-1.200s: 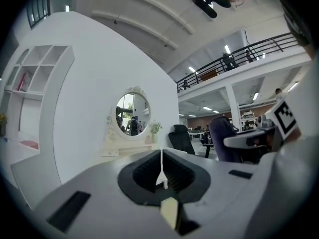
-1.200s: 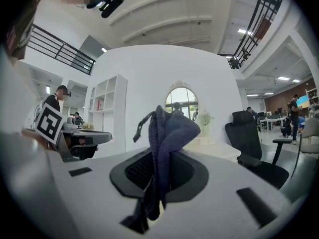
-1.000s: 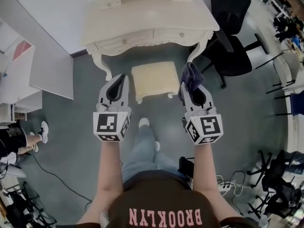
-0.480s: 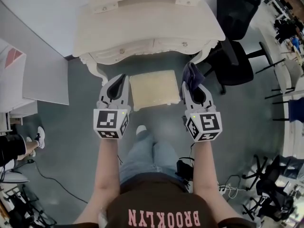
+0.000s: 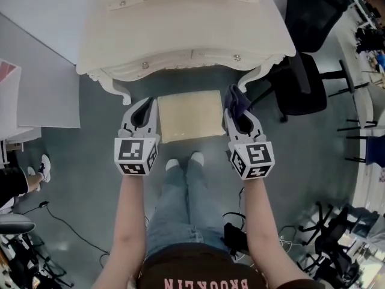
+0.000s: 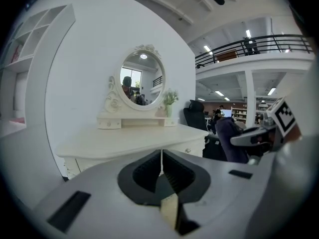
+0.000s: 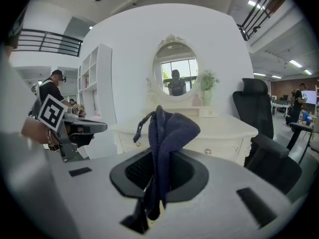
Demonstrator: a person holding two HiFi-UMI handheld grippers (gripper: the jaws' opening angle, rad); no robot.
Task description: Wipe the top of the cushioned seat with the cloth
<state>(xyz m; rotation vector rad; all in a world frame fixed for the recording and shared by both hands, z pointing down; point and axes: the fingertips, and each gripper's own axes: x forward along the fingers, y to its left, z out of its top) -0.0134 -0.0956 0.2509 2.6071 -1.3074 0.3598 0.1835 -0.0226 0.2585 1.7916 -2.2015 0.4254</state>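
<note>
- Cushioned seat point(image 5: 187, 115): sits between the two grippers and below them, just short of the dressing table point(image 5: 180, 35). Its pale padded top will probably yield under pressure.
- Cloth point(image 7: 167, 128): dark, soft and probably light. It is bunched and pinched in the right gripper point(image 5: 239, 116), with its loose end standing past the jaw tips. A mid-fold hold looks adequate.
- Left gripper point(image 5: 143, 112): jaws pressed together, nothing between them.

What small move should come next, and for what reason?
Probably move the right claw left and down, laying its dark blue cloth on the cream cushioned seat: the cloth is clamped, but sits off the seat's right edge.
</note>
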